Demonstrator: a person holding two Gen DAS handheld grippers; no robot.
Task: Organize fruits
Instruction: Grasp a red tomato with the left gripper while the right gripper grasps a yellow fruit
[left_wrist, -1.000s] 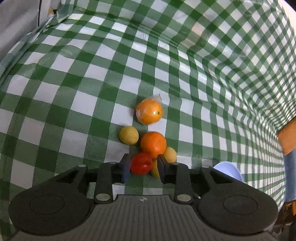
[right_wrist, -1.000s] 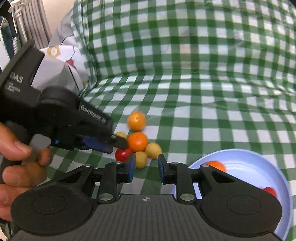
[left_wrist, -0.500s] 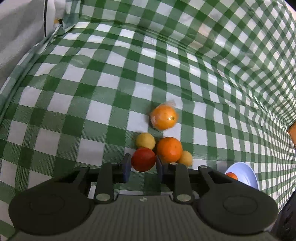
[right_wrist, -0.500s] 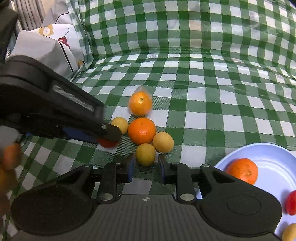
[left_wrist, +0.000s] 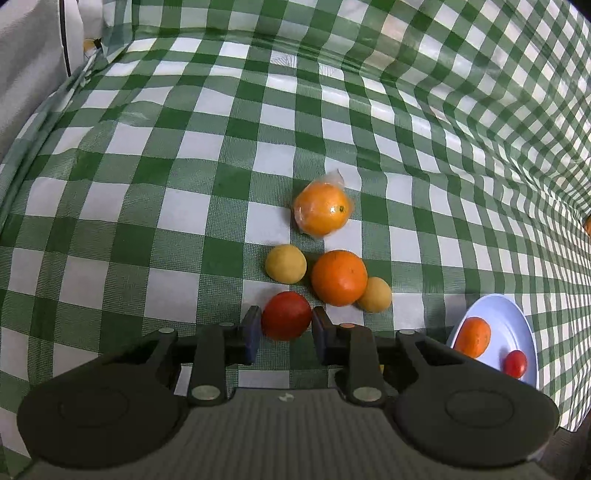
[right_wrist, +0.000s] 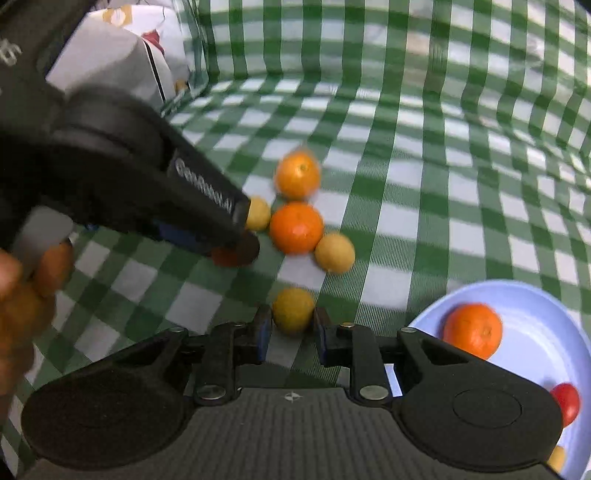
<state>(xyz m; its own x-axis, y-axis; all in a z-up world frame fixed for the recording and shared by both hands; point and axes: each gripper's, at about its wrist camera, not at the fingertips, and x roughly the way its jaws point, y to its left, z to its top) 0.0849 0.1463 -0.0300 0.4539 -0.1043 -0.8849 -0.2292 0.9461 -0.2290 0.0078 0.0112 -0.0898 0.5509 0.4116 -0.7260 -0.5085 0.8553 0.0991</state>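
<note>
A round red tomato sits between the left tool's pads. A small yellow fruit sits between the right tool's pads. On the checked surface lie 2 oranges, 1 wrapped and 1 bare, touching 2 yellow fruits. The blue plate holds an orange and a tomato.

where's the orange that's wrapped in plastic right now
In the left wrist view the wrapped orange lies on the checked cloth at the cluster's far end, just beyond the bare orange and a yellow fruit.
</note>
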